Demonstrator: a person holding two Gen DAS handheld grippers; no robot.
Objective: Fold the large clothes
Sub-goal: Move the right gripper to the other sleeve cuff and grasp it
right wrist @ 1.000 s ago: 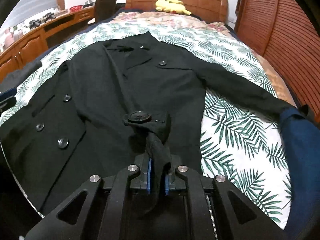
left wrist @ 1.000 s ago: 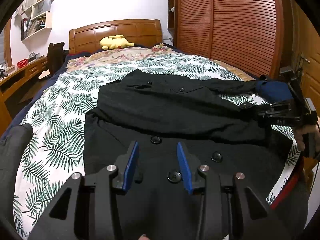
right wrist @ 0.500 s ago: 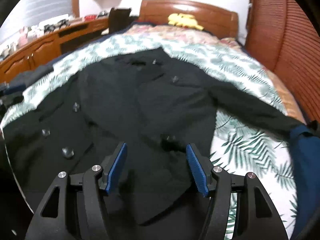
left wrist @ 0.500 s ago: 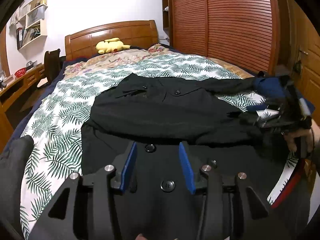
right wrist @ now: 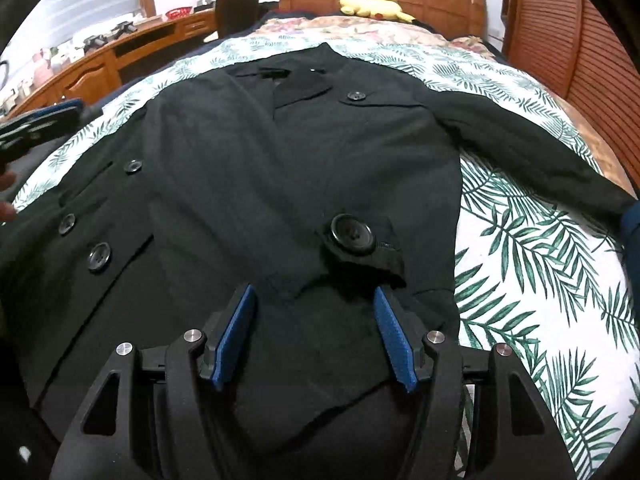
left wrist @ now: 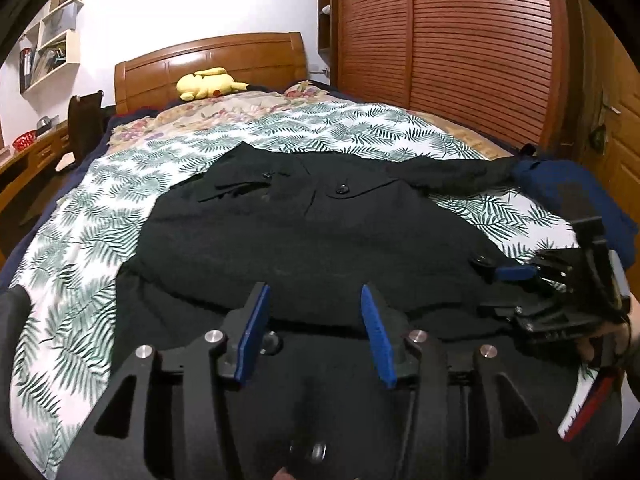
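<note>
Across the foot end of the bed (right wrist: pixel 520 240) lies one black coat (right wrist: pixel 280 140), its left sleeve folded over the chest with the cuff tab (right wrist: pixel 360 240) just released. Both claws hang open above the cloth, gripping nothing: the right claw (right wrist: pixel 316 332), whose jaws have just been opening, near the cuff; the left claw (left wrist: pixel 316 332) over the hem. I judge the first sleeve fold done; next comes the one outstretched sleeve (right wrist: pixel 520 140) toward the bed's right edge. Six buttons show.
</note>
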